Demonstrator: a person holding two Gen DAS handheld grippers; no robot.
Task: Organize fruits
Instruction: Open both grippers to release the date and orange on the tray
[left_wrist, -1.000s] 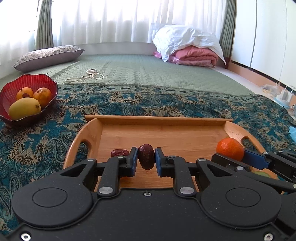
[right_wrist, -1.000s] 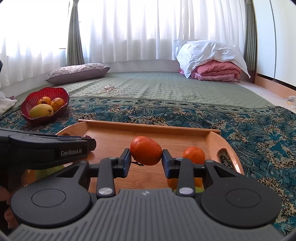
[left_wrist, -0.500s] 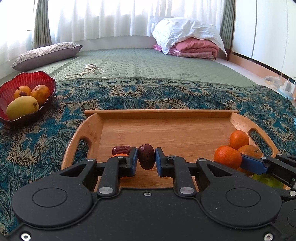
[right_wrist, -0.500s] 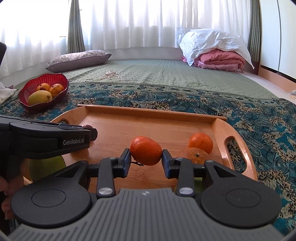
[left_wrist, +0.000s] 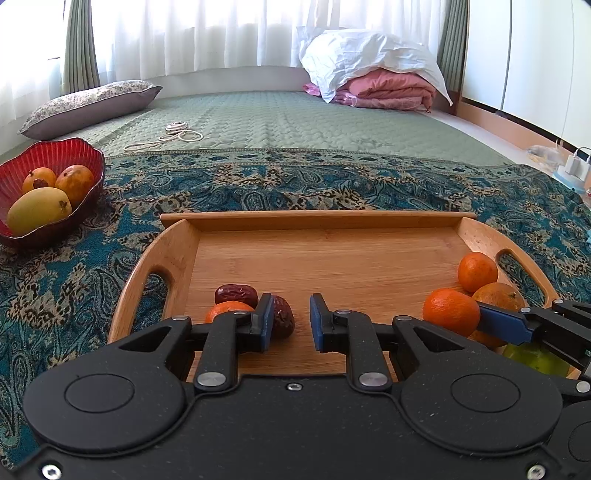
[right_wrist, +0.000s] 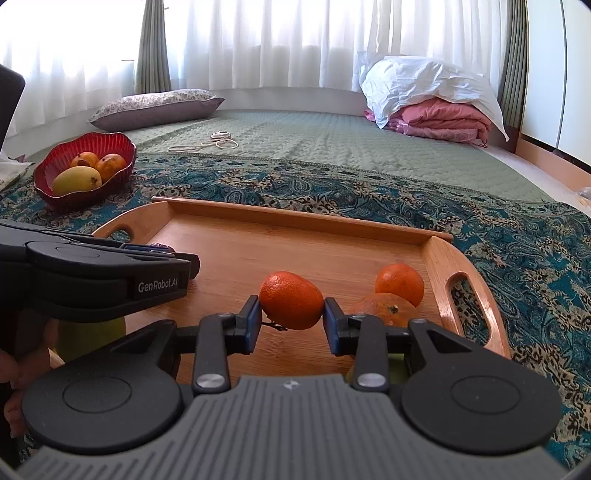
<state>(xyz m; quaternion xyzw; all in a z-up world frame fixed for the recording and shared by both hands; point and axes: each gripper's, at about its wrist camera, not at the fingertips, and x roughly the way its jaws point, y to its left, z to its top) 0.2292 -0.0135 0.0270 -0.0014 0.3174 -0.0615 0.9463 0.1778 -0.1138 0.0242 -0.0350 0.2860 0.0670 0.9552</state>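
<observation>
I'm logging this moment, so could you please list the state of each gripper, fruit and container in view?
left gripper: open, a date beside its left finger
date: released, lying on the tray
right gripper: shut on a tangerine
tangerine: clamped between both fingers
wooden tray: flat on the blanket, mostly bare
red bowl: upright, holding three fruits

Dark date (left_wrist: 283, 320) and oranges (left_wrist: 477, 271) on wooden tray (left_wrist: 317, 220)
</observation>
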